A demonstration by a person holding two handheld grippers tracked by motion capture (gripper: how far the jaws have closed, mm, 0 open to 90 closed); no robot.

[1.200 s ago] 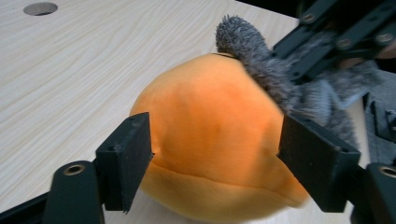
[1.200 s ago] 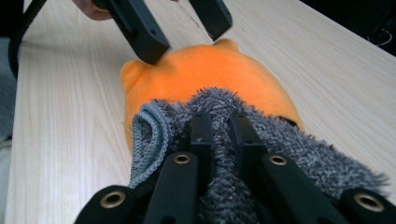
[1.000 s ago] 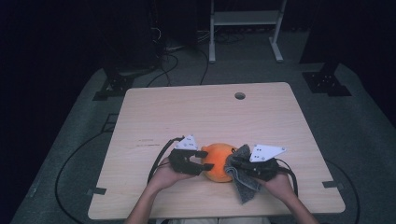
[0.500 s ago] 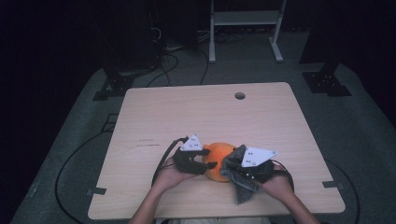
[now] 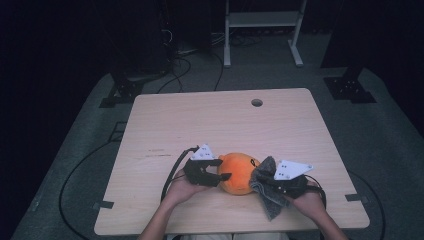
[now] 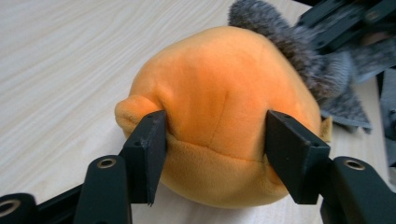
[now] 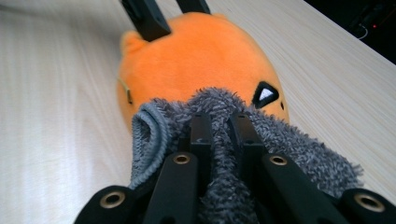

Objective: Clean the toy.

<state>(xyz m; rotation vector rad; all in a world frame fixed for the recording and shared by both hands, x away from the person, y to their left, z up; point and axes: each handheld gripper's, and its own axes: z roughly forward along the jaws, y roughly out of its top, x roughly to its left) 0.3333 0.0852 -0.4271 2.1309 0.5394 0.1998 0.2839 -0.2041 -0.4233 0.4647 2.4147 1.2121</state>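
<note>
Jaws of my left gripper (image 6: pixel 215 154) have just been closing, after opening a moment before, and now clamp the orange plush toy (image 6: pixel 219 107) at its near end; in the left gripper view both black pads dent the fabric on either side of a seam. I judge this a re-grip: the toy is steadied again so that the wiping can go on. My right gripper (image 7: pixel 219 123) is pinched shut on a fold of the grey cloth (image 7: pixel 289 149), the nap bulging up between and around its two jaws, and the cloth is pressed against the toy's far end, just beside a small black-and-white triangular mark (image 7: pixel 265 94) (a face feature, I take it). Against the earlier high views, this hand with the cloth sits slightly shifted along the toy, while the left hand is in much the same place.

The toy lies on the wooden table (image 5: pixel 210 125), near my edge, between the two grippers in the high view, with the cloth's loose tail (image 5: pixel 270 202) hanging toward me.

Not verifiable: the toy's underside and whatever the cloth covers at the contact; any dirt or mark being wiped. The left gripper view cuts off the toy's far end behind the cloth. In the high view the room beyond the table is dark; a pale frame (image 5: pixel 262 20) and floor cables (image 5: pixel 185 62) are barely legible.
</note>
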